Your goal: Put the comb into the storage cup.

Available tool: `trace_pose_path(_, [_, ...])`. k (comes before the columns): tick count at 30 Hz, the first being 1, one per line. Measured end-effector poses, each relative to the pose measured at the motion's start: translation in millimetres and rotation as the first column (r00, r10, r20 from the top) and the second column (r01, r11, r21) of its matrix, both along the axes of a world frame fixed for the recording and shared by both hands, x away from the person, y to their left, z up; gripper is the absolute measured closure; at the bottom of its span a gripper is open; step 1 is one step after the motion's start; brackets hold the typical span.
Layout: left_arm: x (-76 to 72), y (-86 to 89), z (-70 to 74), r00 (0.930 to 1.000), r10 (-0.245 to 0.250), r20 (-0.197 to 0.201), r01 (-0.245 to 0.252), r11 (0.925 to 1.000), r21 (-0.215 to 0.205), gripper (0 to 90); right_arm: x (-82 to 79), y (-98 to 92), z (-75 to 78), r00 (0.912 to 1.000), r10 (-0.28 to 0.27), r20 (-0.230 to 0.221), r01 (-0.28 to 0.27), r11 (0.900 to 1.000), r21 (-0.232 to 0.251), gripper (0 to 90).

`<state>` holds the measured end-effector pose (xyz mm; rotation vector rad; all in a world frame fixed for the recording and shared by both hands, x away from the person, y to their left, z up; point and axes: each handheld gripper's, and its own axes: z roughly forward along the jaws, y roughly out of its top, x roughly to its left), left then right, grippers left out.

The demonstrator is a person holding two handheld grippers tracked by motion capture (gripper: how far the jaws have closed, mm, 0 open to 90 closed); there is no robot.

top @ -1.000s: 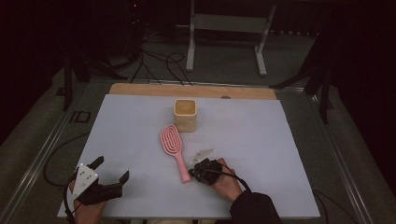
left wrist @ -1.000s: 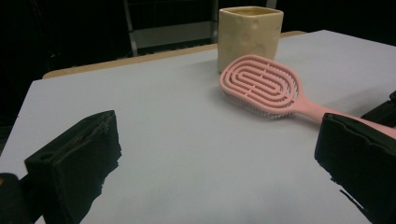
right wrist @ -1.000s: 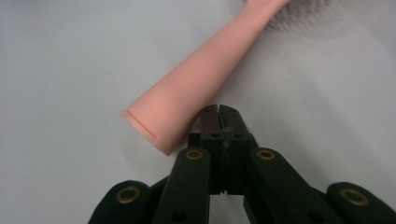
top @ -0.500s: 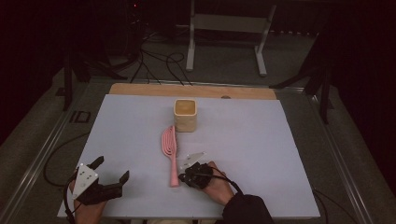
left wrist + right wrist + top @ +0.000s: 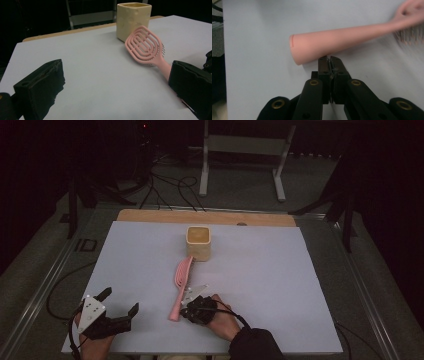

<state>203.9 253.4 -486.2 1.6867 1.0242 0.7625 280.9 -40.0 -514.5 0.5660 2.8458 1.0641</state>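
A pink hairbrush [image 5: 181, 280] lies mid-table, tipped on its edge, with its head near a yellow square cup [image 5: 199, 242]. My right gripper [image 5: 187, 309] is shut, and its tips press against the side of the brush handle [image 5: 332, 42] near the butt end. In the right gripper view the jaws meet at the right gripper's tips [image 5: 329, 59] with nothing between them. My left gripper [image 5: 120, 301] rests open at the near left corner, empty. In the left gripper view the left gripper [image 5: 116, 72] frames the brush [image 5: 145, 47] and the cup [image 5: 133, 20].
The white table top [image 5: 300, 285] has a wooden strip [image 5: 150, 216] along its far edge. Beyond it on the floor stand a metal frame [image 5: 245, 145] and cables [image 5: 170, 185]. Free table surface lies to the right and far left.
My right gripper has slid left against the brush handle. The handle end has swung left and the brush has rolled onto its edge. The left gripper has stayed put.
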Motion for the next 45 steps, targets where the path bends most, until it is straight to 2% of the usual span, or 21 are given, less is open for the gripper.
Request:
trace_pose_path(9, [-0.3,0.7,0.1,1.0000,0.002,0.003,-0.002,1.0000,-0.004,0.8,0.1,17.4,-1.2,0.9997,0.022,0.006,-0.022,1.000,0.012,87.6])
trace_pose_path(20, [-0.3,1.0,0.1,1.0000,0.003,0.003,-0.003,1.0000,-0.004,0.8,-0.6,15.6,-1.8,0.9999,0.015,0.000,-0.015,1.000,0.022,85.8])
trace_pose_path(28, [-0.2,1.5,-0.2,1.0000,0.005,0.000,-0.005,1.0000,-0.004,0.9,0.1,6.1,-0.7,0.9997,0.002,0.026,-0.002,1.000,0.003,83.1])
trace_pose_path(30, [-0.3,1.5,-0.1,1.0000,0.005,0.002,-0.005,1.0000,-0.004,0.9,1.4,1.0,-0.4,0.9995,-0.007,0.031,0.007,1.000,0.002,80.2])
trace_pose_path(31, [-0.3,1.7,-0.2,1.0000,0.005,0.002,-0.005,1.0000,-0.005,0.8,2.3,-5.4,0.2,0.9990,-0.024,0.038,0.024,1.000,-0.001,73.9])
trace_pose_path(32, [-0.3,1.7,-0.2,1.0000,0.005,0.002,-0.005,1.0000,-0.005,0.8,2.3,-5.4,0.2,0.9990,-0.024,0.038,0.024,1.000,-0.001,73.9])
trace_pose_path(33, [-0.3,1.7,-0.3,1.0000,0.006,0.001,-0.006,1.0000,-0.006,0.8,2.9,-13.1,2.3,0.9978,-0.045,0.047,0.045,0.999,0.017,66.4])
trace_pose_path(34, [-0.3,1.7,-0.3,1.0000,0.006,0.001,-0.006,1.0000,-0.006,0.8,2.9,-13.1,2.3,0.9978,-0.045,0.047,0.045,0.999,0.017,66.4])
trace_pose_path(35, [-0.3,1.5,-0.3,1.0000,0.007,0.001,-0.007,1.0000,-0.005,0.8,3.8,-22.9,5.5,0.9956,-0.065,0.068,0.062,0.997,0.039,61.0])
trace_pose_path(36, [-0.3,1.5,-0.3,1.0000,0.007,0.001,-0.007,1.0000,-0.005,0.8,3.8,-22.9,5.5,0.9956,-0.065,0.068,0.062,0.997,0.039,61.0])
trace_pose_path(37, [-0.3,1.4,-0.4,1.0000,0.006,0.001,-0.006,1.0000,-0.004,0.8,4.6,-33.4,9.9,0.9926,-0.099,0.071,0.094,0.993,0.066,56.8])
trace_pose_path(38, [-0.3,1.4,-0.4,1.0000,0.006,0.001,-0.006,1.0000,-0.004,0.8,4.0,-37.6,12.4,0.9907,-0.119,0.067,0.114,0.991,0.073,55.8])
trace_pose_path(39, [-0.3,1.4,-0.5,1.0000,0.006,0.001,-0.006,1.0000,-0.004,0.8,5.4,-45.9,15.5,0.9878,-0.131,0.083,0.123,0.988,0.095,53.8])
trace_pose_path(40, [-0.3,1.4,-0.5,1.0000,0.006,0.001,-0.006,1.0000,-0.004,0.8,5.4,-45.9,15.5,0.9878,-0.131,0.083,0.123,0.988,0.095,53.8])
trace_pose_path(41, [-0.3,1.5,-0.6,1.0000,0.007,0.001,-0.007,1.0000,-0.003,0.8,6.6,-60.2,22.1,0.9814,-0.167,0.094,0.156,0.981,0.119,49.1])
trace_pose_path(42, [-0.3,1.5,-0.6,1.0000,0.007,0.001,-0.007,1.0000,-0.003,0.8,6.6,-60.2,22.1,0.9814,-0.167,0.094,0.156,0.981,0.119,49.1])
trace_pose_path(43, [-0.2,1.6,-0.7,1.0000,0.007,0.000,-0.007,1.0000,-0.003,0.8,8.2,-78.5,29.6,0.9720,-0.215,0.094,0.198,0.967,0.161,45.7])
trace_pose_path(44, [-0.2,1.4,-0.8,1.0000,0.007,0.000,-0.007,1.0000,-0.004,0.8,8.6,-83.0,31.4,0.9698,-0.224,0.096,0.206,0.964,0.168,45.2])
trace_pose_path(45, [-0.2,1.3,-0.9,1.0000,0.007,0.000,-0.007,1.0000,-0.003,0.8,9.3,-94.3,35.1,0.9627,-0.248,0.108,0.224,0.955,0.195,45.0])
